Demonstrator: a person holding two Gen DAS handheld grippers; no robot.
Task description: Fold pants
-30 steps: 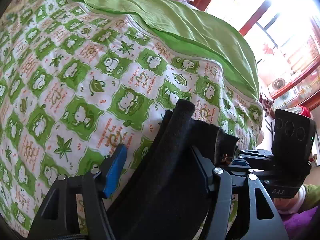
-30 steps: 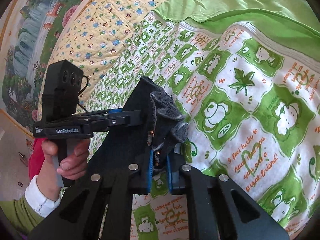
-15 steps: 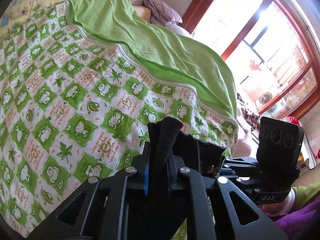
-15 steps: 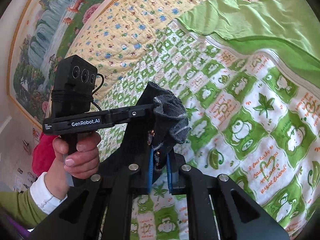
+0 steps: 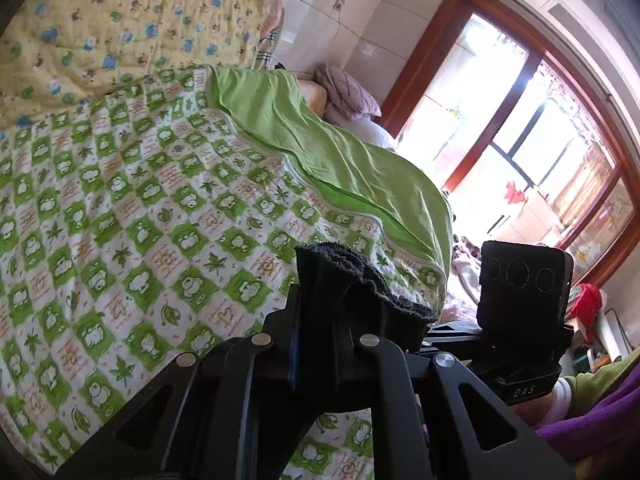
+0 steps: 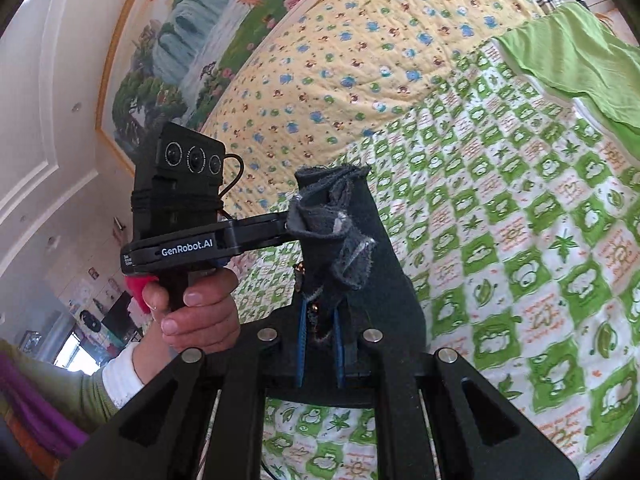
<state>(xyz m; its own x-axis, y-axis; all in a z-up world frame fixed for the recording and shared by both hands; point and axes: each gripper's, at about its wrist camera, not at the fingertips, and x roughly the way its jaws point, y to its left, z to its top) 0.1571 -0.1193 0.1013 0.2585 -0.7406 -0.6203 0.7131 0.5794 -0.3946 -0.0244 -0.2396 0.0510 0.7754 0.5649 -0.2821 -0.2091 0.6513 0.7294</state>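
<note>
The black pants [image 5: 344, 280] are held up off the bed between both grippers. My left gripper [image 5: 320, 344] is shut on one bunched edge of the pants, which sticks up past the fingers. My right gripper [image 6: 320, 344] is shut on another bunched edge of the pants [image 6: 332, 224], whose frayed grey hem curls above the blue pads [image 6: 338, 344]. The two grippers sit close side by side. The right gripper's body shows in the left wrist view [image 5: 520, 304], and the left gripper's body shows in the right wrist view [image 6: 184, 236]. The rest of the pants hangs hidden below the grippers.
A green and white checked quilt [image 5: 140, 220] covers the bed below. A plain green blanket [image 5: 320, 152] lies over its far side. A yellow patterned quilt [image 6: 360, 52] lies at the head. A window [image 5: 540, 152] is to the right, a wall painting [image 6: 192, 48] to the left.
My left gripper closed from open onto the pants edge. Both grippers then rose and tilted up, lifting the pants higher above the quilt.
</note>
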